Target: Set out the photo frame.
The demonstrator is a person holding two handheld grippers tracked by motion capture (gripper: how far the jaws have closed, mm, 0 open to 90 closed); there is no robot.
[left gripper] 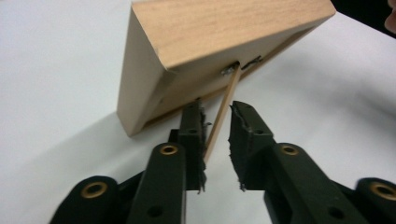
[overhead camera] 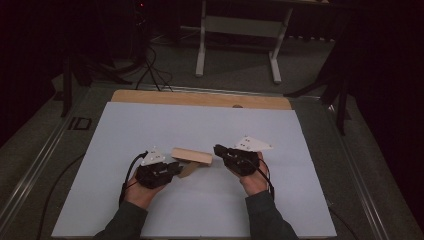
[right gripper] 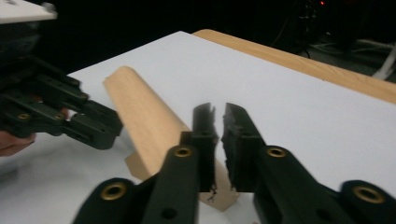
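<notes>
A light wooden frame (overhead camera: 192, 156) lies tilted on the white board (overhead camera: 150, 125), propped by a thin wooden back stand (overhead camera: 189, 170). In the left gripper view the frame (left gripper: 224, 28) rises ahead and the stand strip (left gripper: 224, 105) runs down between my left gripper's (left gripper: 217, 112) jaws. The strip rests against the left pad, with a gap to the right pad. My right gripper (right gripper: 215, 109) hovers over the frame's (right gripper: 144, 112) near end, jaws together with only a dark slit and nothing seen between them. The left gripper (right gripper: 93, 128) shows at the frame's far side.
The white board covers a wooden table whose bare edge (overhead camera: 200, 98) shows at the far side. Beyond it stand the white legs of a desk (overhead camera: 200, 45) and dark cables (overhead camera: 150, 70) on the floor. Both hands rest near the board's middle.
</notes>
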